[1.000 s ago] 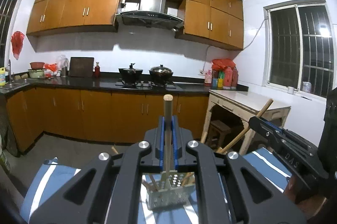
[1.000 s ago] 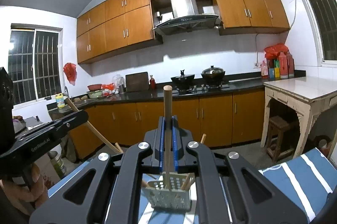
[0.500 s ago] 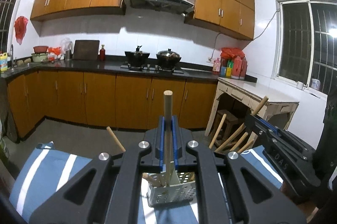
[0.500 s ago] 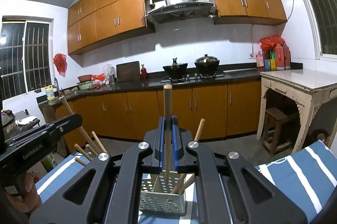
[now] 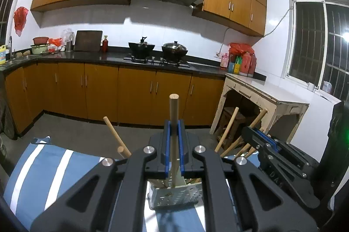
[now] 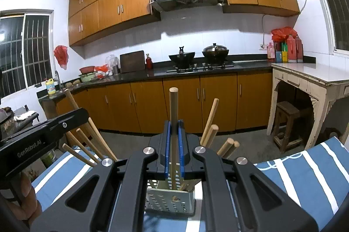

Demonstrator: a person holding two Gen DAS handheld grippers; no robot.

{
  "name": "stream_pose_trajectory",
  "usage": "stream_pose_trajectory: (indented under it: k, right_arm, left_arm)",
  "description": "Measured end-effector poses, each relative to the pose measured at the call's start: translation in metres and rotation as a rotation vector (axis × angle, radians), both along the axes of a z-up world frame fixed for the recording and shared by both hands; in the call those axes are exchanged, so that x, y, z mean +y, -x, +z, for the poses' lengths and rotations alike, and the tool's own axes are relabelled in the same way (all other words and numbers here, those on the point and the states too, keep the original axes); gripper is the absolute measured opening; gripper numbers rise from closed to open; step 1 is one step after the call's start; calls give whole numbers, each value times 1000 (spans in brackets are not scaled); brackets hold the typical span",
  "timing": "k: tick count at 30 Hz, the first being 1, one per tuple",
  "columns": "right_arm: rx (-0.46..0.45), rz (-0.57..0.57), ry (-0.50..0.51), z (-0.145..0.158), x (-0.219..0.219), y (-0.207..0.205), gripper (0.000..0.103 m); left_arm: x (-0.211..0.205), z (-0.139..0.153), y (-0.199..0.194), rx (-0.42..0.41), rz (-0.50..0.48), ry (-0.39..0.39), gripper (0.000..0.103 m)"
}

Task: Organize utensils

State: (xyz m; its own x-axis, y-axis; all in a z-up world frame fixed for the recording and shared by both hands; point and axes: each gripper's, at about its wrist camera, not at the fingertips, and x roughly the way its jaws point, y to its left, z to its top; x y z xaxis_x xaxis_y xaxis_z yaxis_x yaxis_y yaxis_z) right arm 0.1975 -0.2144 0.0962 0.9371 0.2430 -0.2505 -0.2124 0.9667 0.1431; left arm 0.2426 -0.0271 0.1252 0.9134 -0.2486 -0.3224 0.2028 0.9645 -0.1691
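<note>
A perforated pale grey plastic utensil holder (image 5: pixel 174 196) stands directly below and ahead of the left gripper (image 5: pixel 173 158), on a blue cloth with white stripes (image 5: pixel 43 168). A round wooden stick (image 5: pixel 173 134) stands upright between that gripper's blue-padded fingers, which are clamped on it, its lower end reaching down into the holder. More wooden handles (image 5: pixel 115 136) lean out of the holder to either side of the gripper. In the right wrist view the same holder (image 6: pixel 170 197) sits just under the right gripper (image 6: pixel 173 155), whose blue pads likewise grip a second upright wooden stick (image 6: pixel 173 134) with its lower end inside the holder; other wooden handles (image 6: pixel 209 121) fan out left and right of it. Each gripper shows at the edge of the other's view. Beyond the grippers stand orange-brown wooden kitchen cabinets (image 6: pixel 181 101) under a black countertop (image 6: pixel 196 70), and a worn white side table (image 6: pixel 312 77) off to the right.
</note>
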Motion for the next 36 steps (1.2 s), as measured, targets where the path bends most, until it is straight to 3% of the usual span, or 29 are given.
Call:
stream_pose_trajectory:
  k: [2,5,8,9,14,19,25,30,33,36]
  right_arm:
    - [8,-2,1,-1,-1,0,8]
    - [22,-2,-3,0,-4,2,10]
    - [20,-9,-25,1,-11,9,25]
    - [11,-14,-35,3,-15,15,35]
    - [-17,-20,-60,9,-26,42,40]
    - [-35,-31,-49,9,-33,73,55]
    - [-19,-36,-11,-12,-29,110,77]
    - [4,-40,19,-31,-21,131,95]
    - [10,-52,31,-41,-18,143,101]
    - [11,-63,56,-50,-16,151,101]
  left_arm:
    - [0,-2,0,8,3,1,9]
    - [2,-1,2,14,5,9,20]
    - [7,1,12,5,3,25,33]
    - [9,3,17,-1,2,28,38]
    - [16,8,48,-28,-10,36,54]
    - [29,-3,87,-41,3,24,74]
    - [44,-30,130,-39,81,-22,93]
    - [48,-53,160,-23,137,-90,99]
    - [47,-66,175,-21,165,-134,99]
    - [45,-77,187,-14,186,-159,99]
